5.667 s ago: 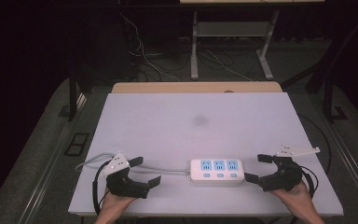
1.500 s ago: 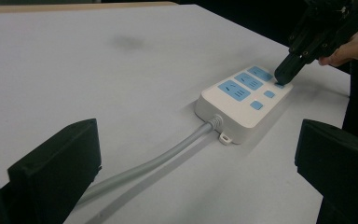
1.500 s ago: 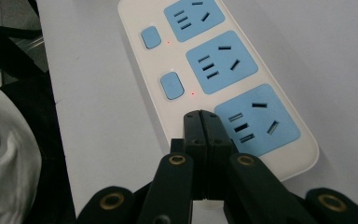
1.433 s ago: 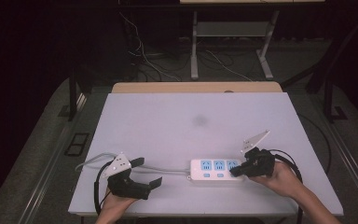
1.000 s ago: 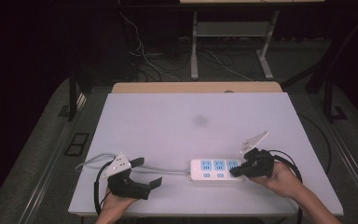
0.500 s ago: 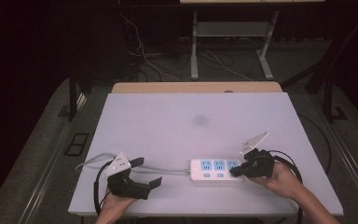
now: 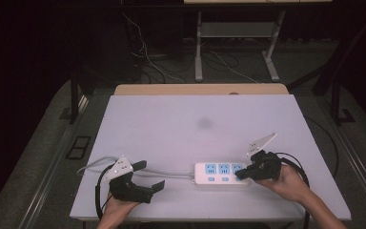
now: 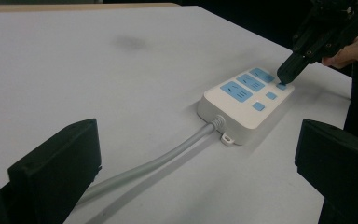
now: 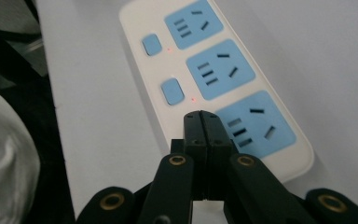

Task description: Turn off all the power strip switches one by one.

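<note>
Pressing power strip (image 7: 221,173) switch: closed right tool (image 7: 242,174)

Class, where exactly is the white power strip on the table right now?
In the high view, the power strip lies near the table's front edge, right of centre, the right gripper touching its right end.

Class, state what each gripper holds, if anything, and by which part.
Nothing is held. The right gripper is shut, tip pressing on the power strip; the left gripper rests open.
</note>
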A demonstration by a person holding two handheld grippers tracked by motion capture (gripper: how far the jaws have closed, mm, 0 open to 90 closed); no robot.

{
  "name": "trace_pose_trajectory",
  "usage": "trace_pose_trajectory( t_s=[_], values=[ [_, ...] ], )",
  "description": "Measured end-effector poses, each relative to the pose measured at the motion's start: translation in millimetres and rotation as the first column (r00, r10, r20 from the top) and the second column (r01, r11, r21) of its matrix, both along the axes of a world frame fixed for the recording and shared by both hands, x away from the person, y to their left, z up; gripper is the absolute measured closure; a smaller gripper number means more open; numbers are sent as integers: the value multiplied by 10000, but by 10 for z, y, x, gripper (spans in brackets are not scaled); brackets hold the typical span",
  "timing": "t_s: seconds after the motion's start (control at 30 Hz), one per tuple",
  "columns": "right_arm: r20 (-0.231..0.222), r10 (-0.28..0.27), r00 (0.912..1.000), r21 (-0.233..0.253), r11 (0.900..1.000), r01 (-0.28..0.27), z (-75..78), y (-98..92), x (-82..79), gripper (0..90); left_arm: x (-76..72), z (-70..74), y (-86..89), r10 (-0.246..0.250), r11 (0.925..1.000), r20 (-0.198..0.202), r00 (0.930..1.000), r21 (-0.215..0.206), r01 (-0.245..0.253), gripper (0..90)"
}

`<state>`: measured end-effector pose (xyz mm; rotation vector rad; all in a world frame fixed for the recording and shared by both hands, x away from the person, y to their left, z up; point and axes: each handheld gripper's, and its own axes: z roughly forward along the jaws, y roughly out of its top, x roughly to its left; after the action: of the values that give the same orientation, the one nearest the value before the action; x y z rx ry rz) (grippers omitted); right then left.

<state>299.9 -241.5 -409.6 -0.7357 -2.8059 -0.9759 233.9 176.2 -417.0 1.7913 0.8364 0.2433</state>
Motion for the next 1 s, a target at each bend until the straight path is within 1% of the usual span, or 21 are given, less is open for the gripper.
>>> trace_pose_trajectory(
  t_s=[0.1, 0.4, 0.6, 0.67, 1.0],
  values=[
    [-10, -18, 10000, 15, 10000, 18, 3, -7, -2, 900, 3, -1, 12, 43, 10000, -29, 10000, -55, -44, 0],
    [49, 7, 10000, -22, 10000, -7, 48, 7, -34, 900, 8, -2, 27, 66, 10000, -21, 10000, -48, -67, 0],
    [137, 71, 9999, -58, 10000, -70, 134, 27, -37, 899, 8, -1, 24, 60, 10000, -15, 10000, -42, -60, 0],
    [210, 148, 9997, -136, 9998, -145, 178, 48, -33, 899, 8, -1, 24, 53, 10000, -13, 10000, -40, -53, 0],
    [320, 310, 9990, -299, 9991, -300, 274, 128, 2, 899, 4, 0, 18, 34, 10000, -12, 10000, -55, -34, 0]
  ],
)
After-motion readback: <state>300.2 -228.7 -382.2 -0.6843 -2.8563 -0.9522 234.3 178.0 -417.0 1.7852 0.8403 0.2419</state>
